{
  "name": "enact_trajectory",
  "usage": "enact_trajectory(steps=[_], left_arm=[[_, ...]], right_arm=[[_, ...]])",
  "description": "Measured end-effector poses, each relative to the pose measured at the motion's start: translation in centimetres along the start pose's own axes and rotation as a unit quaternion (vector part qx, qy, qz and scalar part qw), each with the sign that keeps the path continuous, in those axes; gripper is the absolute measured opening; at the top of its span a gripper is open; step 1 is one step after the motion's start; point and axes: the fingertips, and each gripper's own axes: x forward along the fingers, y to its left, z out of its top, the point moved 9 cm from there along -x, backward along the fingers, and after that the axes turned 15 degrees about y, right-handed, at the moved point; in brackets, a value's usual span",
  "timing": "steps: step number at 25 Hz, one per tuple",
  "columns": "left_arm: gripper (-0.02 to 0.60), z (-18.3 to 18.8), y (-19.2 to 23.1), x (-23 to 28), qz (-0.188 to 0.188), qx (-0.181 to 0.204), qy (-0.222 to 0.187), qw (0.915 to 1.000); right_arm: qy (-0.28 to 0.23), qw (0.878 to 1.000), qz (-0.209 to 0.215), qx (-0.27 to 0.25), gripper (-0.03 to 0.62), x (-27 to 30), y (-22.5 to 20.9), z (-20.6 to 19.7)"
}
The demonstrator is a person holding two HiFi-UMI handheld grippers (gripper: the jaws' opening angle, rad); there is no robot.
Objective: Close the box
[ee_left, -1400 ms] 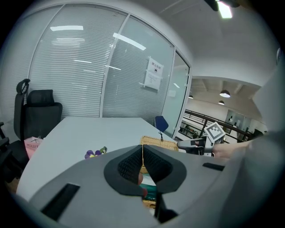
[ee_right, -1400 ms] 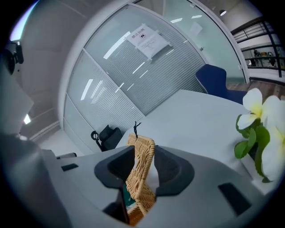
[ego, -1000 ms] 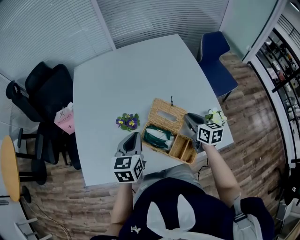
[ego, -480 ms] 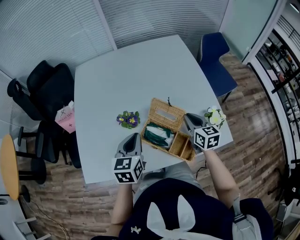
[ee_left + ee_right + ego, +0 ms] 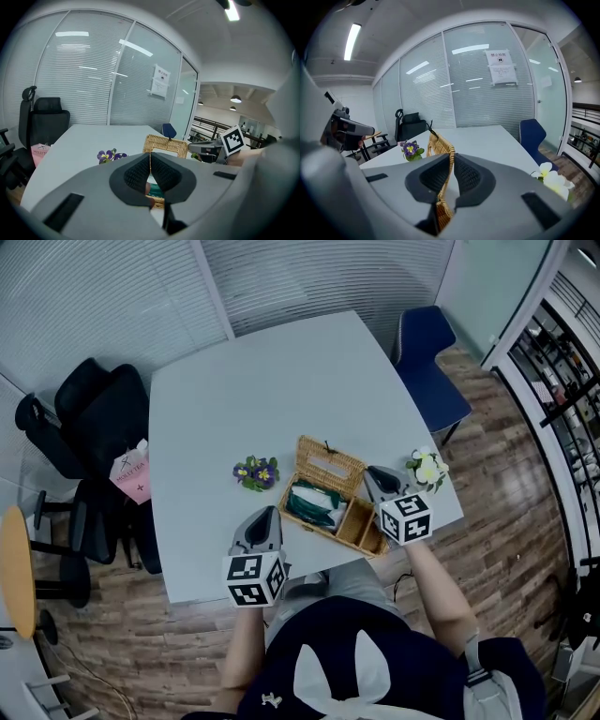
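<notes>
Box [image 5: 361, 532] sits open on the tabletop [image 5: 281, 381], its lid [image 5: 330, 465] raised along its far side. The right gripper [image 5: 451, 171] is closing on the lid's edge, wicker between its jaws. I'd grip firmly, then swing the lid down gently. The left gripper [image 5: 149, 171], clenched and empty, hovers beside the box. One box, one lid, a purple sprig [image 5: 255, 472], a white sprig [image 5: 427, 468].

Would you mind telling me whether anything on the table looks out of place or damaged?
Nothing looks spilled or damaged. The wicker box sits askew to the table edge, its lid standing open, with the right hand-held gripper closing its jaws on the lid's edge.
</notes>
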Motion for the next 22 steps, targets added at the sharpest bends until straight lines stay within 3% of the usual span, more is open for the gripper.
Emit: enact_trajectory(steps=[22], left_arm=[[0.024,-1.9,-0.3,-1.9,-0.004,0.006,0.003,1.0]], right_arm=[[-0.004,0.999,-0.013,-0.05,0.032,-1.4,2.8,-0.4]])
